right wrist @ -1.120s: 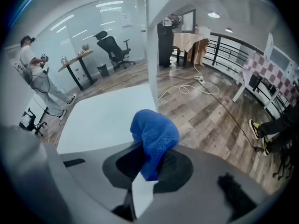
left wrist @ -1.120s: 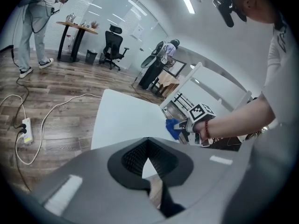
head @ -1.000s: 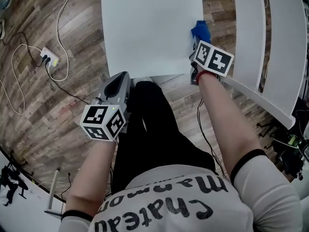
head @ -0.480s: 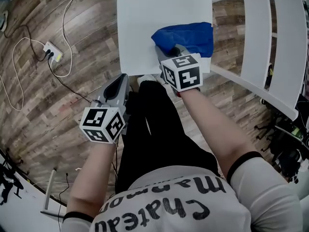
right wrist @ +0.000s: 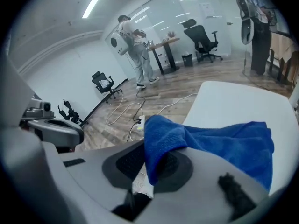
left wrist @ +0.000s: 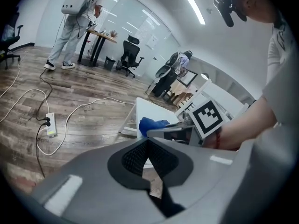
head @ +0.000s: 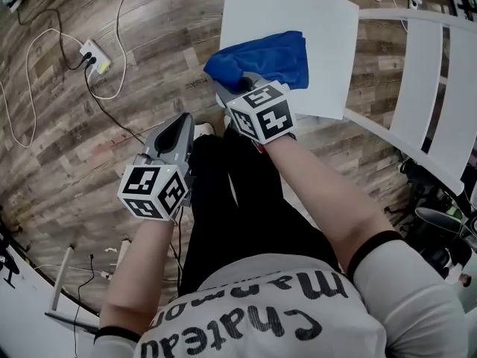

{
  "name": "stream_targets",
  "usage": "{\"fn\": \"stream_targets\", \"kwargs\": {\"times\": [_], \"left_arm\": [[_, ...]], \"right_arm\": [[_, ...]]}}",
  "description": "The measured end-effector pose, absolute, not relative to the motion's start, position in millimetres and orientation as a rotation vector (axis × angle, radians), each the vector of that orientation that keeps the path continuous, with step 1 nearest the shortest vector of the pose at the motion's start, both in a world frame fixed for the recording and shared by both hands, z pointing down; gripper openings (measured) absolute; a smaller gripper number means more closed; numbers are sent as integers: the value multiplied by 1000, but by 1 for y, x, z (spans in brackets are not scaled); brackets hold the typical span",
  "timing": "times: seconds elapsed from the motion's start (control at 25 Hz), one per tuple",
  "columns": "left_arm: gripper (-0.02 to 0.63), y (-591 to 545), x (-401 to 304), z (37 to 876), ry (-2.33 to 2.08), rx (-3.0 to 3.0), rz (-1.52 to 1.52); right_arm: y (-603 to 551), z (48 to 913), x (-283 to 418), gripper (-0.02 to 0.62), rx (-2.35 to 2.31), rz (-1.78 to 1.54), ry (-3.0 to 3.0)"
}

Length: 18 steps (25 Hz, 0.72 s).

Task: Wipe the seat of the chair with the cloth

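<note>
The white chair seat (head: 298,17) fills the top of the head view. A blue cloth (head: 272,57) lies spread over its near left corner. My right gripper (head: 232,80) is shut on the cloth's left end, at the seat's near left edge. In the right gripper view the cloth (right wrist: 224,139) bunches between the jaws of the right gripper (right wrist: 156,164) and trails over the seat (right wrist: 238,101). My left gripper (head: 179,129) hangs off the chair, above the floor beside my leg, shut with nothing in it. The left gripper (left wrist: 148,141) looks towards the cloth (left wrist: 150,124).
The chair's white slatted back (head: 425,88) rises at the right. A power strip (head: 95,57) with white cables lies on the wooden floor at the left. My legs in black trousers (head: 238,200) stand just before the seat. A person (left wrist: 74,22) and office chairs are far behind.
My right gripper has dragged the cloth from the seat's right edge across to its near left corner, and the cloth has spread out. The left gripper has barely moved.
</note>
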State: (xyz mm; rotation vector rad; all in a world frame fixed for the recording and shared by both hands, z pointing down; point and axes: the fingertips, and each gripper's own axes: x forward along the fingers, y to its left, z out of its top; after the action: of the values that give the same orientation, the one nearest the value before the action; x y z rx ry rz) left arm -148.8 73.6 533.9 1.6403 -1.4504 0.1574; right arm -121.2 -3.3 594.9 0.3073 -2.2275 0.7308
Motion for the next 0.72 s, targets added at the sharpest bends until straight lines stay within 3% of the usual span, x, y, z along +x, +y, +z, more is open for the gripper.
{"fn": "stream_targets", "kwargs": {"times": [0.32, 0.72], "left_arm": [[6, 82, -161, 546, -1458, 1609, 174], [6, 48, -106, 546, -1371, 1700, 222]], "right_arm": [[-35, 642, -76, 49, 374, 773, -2109], [-75, 641, 31, 48, 659, 854, -2073]]}}
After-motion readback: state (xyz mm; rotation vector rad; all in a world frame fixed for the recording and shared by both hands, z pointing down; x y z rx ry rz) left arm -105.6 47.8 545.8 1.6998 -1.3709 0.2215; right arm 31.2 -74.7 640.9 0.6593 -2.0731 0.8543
